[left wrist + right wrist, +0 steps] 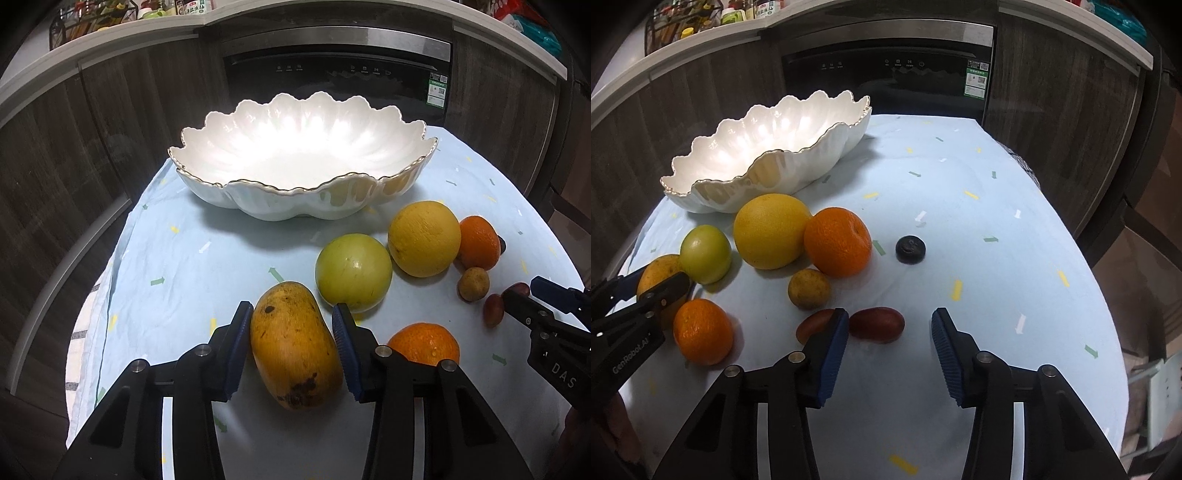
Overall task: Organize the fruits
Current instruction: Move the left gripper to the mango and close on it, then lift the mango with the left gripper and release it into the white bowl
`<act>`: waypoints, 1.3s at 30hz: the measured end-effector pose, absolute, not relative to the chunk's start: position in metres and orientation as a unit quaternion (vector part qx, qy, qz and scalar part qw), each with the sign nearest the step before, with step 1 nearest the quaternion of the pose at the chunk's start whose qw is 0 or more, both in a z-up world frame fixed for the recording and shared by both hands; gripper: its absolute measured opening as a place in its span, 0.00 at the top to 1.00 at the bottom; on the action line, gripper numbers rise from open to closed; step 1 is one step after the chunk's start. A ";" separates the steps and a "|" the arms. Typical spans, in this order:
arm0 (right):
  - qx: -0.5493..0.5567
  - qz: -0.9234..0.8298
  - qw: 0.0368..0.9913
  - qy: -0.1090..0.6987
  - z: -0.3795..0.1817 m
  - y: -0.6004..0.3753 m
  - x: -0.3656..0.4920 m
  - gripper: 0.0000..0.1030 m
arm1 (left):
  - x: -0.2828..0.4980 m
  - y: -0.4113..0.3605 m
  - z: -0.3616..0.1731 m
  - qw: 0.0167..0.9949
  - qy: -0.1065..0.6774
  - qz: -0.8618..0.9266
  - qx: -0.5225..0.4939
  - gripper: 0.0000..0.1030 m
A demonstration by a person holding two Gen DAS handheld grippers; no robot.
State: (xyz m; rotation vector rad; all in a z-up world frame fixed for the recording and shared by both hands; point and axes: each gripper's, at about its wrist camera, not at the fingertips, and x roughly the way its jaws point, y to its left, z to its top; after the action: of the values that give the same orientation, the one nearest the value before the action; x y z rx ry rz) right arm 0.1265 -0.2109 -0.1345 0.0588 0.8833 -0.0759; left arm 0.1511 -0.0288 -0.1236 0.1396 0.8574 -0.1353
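My left gripper (291, 310) is shut on a spotted yellow mango (295, 354) that lies on the pale blue cloth (184, 288), one blue pad pressing each side. Behind it stands an empty white scalloped bowl (295, 206). My right gripper (891, 317) is open over a dark red oblong fruit (877, 325). Its left pad is close to that fruit and its right pad stands well clear. A second red fruit (814, 325) lies just outside the left finger.
A green round fruit (705, 254), a big yellow citrus (770, 230), two oranges (837, 242) (701, 330), a small brownish fruit (809, 288) and a small dark fruit (910, 250) lie on the cloth. Dark cabinets and an oven (886, 74) stand behind the table.
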 end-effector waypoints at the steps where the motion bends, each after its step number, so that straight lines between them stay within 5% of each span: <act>1: 0.031 -0.034 0.903 0.427 -0.135 -0.211 0.127 0.56 | 0.152 -0.029 -0.123 0.905 0.415 -0.066 0.066 0.58; 6: 0.050 -0.012 0.903 0.427 -0.135 -0.212 0.128 0.70 | 0.151 -0.028 -0.123 0.906 0.414 -0.068 0.063 0.60; 39: 0.044 -0.007 0.930 0.364 -0.081 -0.207 0.099 0.72 | 0.120 -0.020 -0.081 0.928 0.362 -0.068 0.054 0.69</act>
State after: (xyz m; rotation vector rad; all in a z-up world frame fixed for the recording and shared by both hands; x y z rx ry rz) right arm 0.0986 -0.2066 -0.0815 0.0910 0.7450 -0.0144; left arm 0.1200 -0.0201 -0.0806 0.1115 0.7422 -0.1386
